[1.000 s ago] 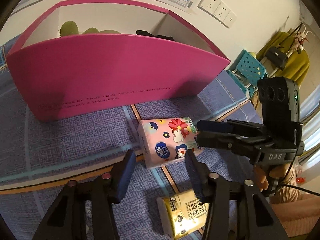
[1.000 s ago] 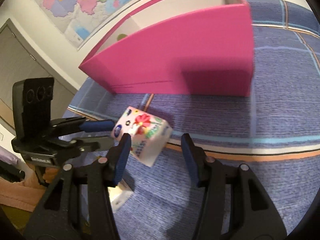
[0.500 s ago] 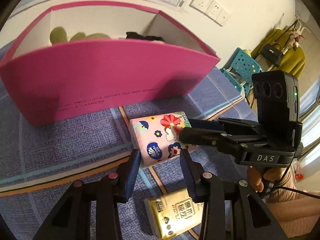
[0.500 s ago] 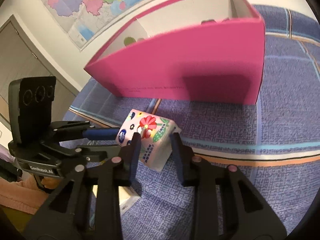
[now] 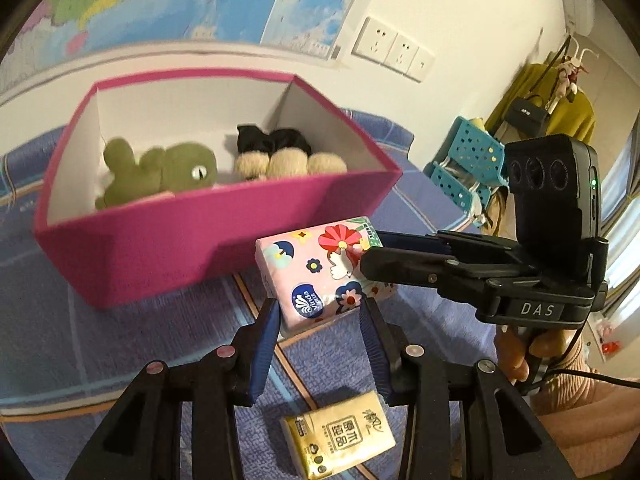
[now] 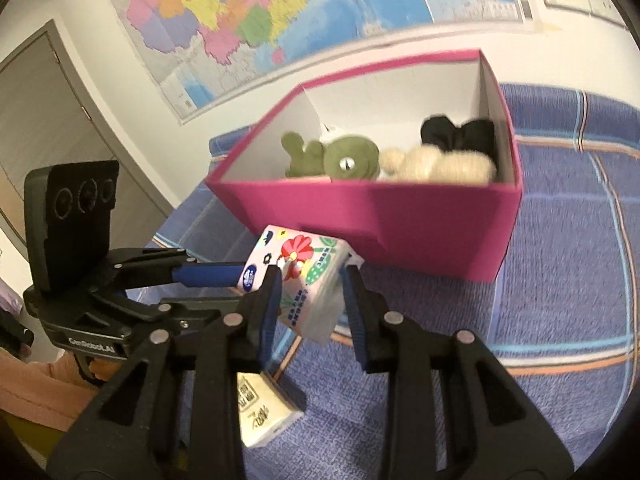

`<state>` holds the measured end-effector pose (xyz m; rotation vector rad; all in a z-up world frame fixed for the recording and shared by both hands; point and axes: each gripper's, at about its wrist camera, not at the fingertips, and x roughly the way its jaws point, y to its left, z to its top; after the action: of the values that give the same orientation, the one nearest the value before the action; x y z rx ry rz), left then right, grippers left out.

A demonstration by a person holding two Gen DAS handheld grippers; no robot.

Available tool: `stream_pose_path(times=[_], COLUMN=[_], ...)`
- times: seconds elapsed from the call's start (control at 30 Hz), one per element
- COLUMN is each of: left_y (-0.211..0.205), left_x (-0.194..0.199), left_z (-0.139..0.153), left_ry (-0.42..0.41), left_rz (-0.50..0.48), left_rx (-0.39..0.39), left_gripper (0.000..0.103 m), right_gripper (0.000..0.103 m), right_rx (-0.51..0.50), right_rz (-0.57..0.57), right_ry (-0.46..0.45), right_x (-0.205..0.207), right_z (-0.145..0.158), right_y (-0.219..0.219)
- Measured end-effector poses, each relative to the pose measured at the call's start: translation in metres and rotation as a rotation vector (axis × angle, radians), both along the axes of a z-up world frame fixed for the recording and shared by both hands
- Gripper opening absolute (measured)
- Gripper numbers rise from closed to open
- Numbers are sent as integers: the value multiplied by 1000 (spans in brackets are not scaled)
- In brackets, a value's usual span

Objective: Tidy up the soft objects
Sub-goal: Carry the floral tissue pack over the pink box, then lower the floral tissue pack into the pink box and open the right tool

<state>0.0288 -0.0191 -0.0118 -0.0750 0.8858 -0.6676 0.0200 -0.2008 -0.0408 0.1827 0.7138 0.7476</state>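
Both grippers are shut on a pink floral tissue pack (image 5: 320,276), also in the right wrist view (image 6: 300,276), and hold it in the air in front of the pink box (image 5: 192,236). My left gripper (image 5: 322,320) clamps one pair of sides and my right gripper (image 6: 308,292) the other. The box (image 6: 420,216) holds a green plush frog (image 5: 160,172) and a cream and black plush toy (image 5: 280,156). A yellow tissue pack (image 5: 340,440) lies on the blue cloth below.
The blue patterned cloth (image 5: 80,340) covers the surface. A wall with a map (image 6: 240,12) and sockets (image 5: 392,48) stands behind the box. A teal stool (image 5: 464,164) and hanging yellow clothes (image 5: 552,100) are at the right.
Both grippers closed on the floral tissue pack and lifted it off the cloth. The view rose, so the inside of the box and its toys now show.
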Motion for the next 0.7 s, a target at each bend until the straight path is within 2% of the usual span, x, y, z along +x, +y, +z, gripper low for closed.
stream_pose_path(times=[0.4,0.7], left_y=[1,-2], left_x=[15,32], left_z=[30,43], left_ry=[-95,-133], left_rz=[21,36], left_rx=[23,40], left_gripper=[41,41], right_gripper=[35,35], right_rx=[14,23], right_rz=[-1,-11], right_ry=[-81,-117], right_x=[16,34], right_z=[37,54], right_y=[4,5])
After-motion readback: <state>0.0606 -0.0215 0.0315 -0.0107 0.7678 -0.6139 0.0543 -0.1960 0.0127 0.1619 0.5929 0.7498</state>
